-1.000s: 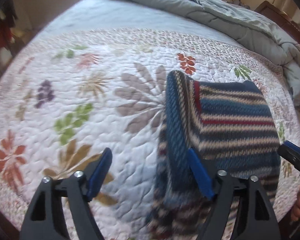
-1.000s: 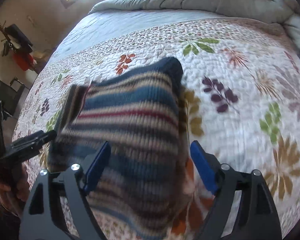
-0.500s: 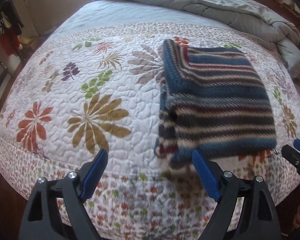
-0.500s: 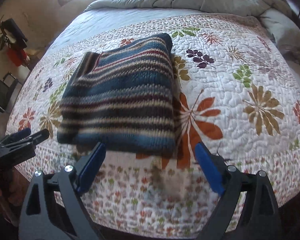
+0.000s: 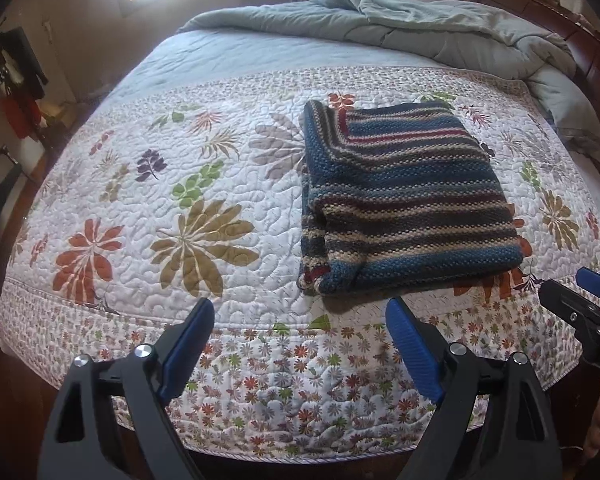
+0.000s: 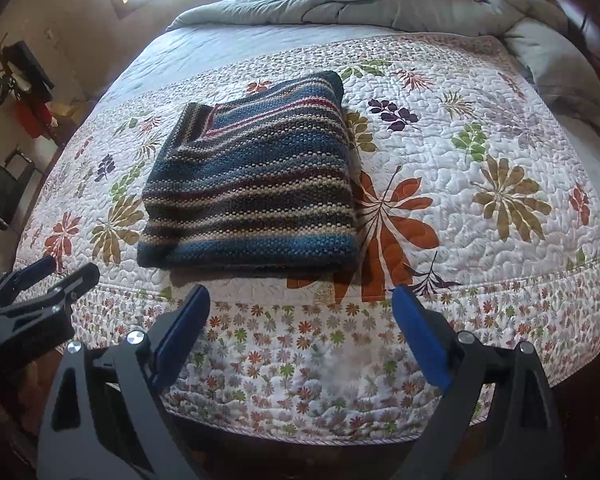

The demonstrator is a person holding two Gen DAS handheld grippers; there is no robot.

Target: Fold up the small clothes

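- One left gripper [image 5: 298, 328], jaws spread wide with nothing between them, hovering over the near edge of one floral quilt [image 5: 204, 184].
- One folded striped sweater [image 5: 404, 200] lies flat on the quilt, ahead of the left gripper and a little to its right, apart from its blue pads [image 5: 190, 336].
- One right gripper [image 6: 300, 320], likewise spread and empty; the sweater [image 6: 252, 188] sits ahead and slightly left of it, not touching.
- One grey duvet [image 6: 400, 0] is bunched well beyond the sweater.
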